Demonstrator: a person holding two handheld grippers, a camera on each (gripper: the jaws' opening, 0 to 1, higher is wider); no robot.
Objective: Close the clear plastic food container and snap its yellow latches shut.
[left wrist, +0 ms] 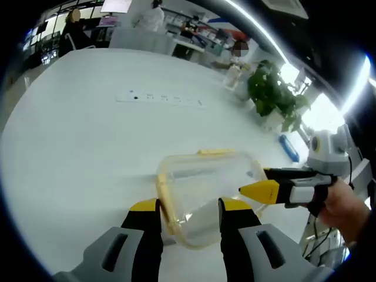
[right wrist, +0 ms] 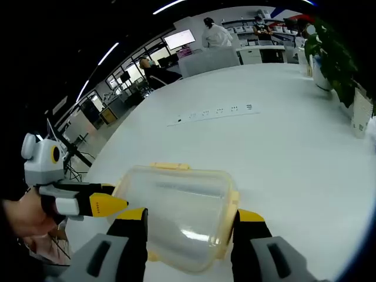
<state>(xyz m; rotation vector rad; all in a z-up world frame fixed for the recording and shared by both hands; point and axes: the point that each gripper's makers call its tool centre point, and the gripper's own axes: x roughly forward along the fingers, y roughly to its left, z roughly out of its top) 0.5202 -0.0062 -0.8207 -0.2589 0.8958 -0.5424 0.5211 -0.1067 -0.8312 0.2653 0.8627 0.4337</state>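
A clear plastic food container (left wrist: 202,194) with yellow latches lies on the white table (left wrist: 76,147), its lid resting on top. One yellow latch (left wrist: 217,152) is on the far side and another (left wrist: 165,202) runs along the left edge. My left gripper (left wrist: 189,205) is open, its yellow-tipped jaws either side of the container's near corner. My right gripper (left wrist: 258,191) comes in from the right, its tip over the container's right edge. In the right gripper view the container (right wrist: 176,208) lies between the wide-open jaws of the right gripper (right wrist: 191,216). The left gripper (right wrist: 111,205) points at its left side.
A white power strip (left wrist: 161,98) (right wrist: 214,113) lies farther out on the table. A potted plant (left wrist: 273,88) (right wrist: 335,53) stands near the table's far edge. A hand (left wrist: 346,205) holds the right gripper. People and desks are in the background.
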